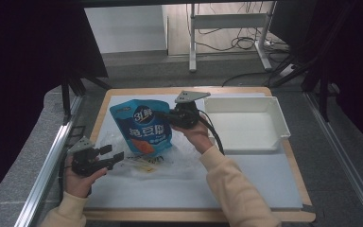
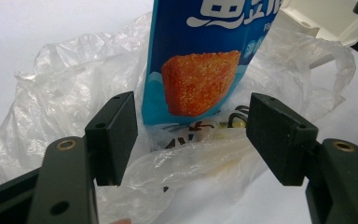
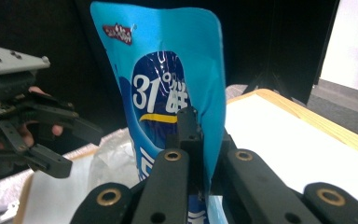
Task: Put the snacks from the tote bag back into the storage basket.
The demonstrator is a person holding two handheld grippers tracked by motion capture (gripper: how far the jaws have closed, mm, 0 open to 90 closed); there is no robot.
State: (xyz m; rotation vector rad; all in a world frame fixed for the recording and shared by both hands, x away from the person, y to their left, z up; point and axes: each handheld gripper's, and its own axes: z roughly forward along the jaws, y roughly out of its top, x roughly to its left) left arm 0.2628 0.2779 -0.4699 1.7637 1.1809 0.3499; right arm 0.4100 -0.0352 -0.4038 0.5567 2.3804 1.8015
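Snack pouch (image 1: 142,125) on plastic bag (image 1: 170,161), left of tray (image 1: 280,118).

Snack pouch (image 1: 143,126): lower end sunk in the plastic bag (image 1: 137,163), so its bottom edge is covered; in the left gripper view its top runs off the upper border; in the right gripper view its right edge is covered where the right tongs (image 3: 200,140) pinch it.

Plastic bag (image 2: 70,93): printed packet inside, beneath the pouch, with black lettering too creased and veiled to read.

White tray (image 2: 326,18), beyond the pouch: cut by the top border, one corner showing.

Pouch lettering in the high view: too small to read.

Left tongs (image 3: 51,144), left of the pouch: clipped by the border.
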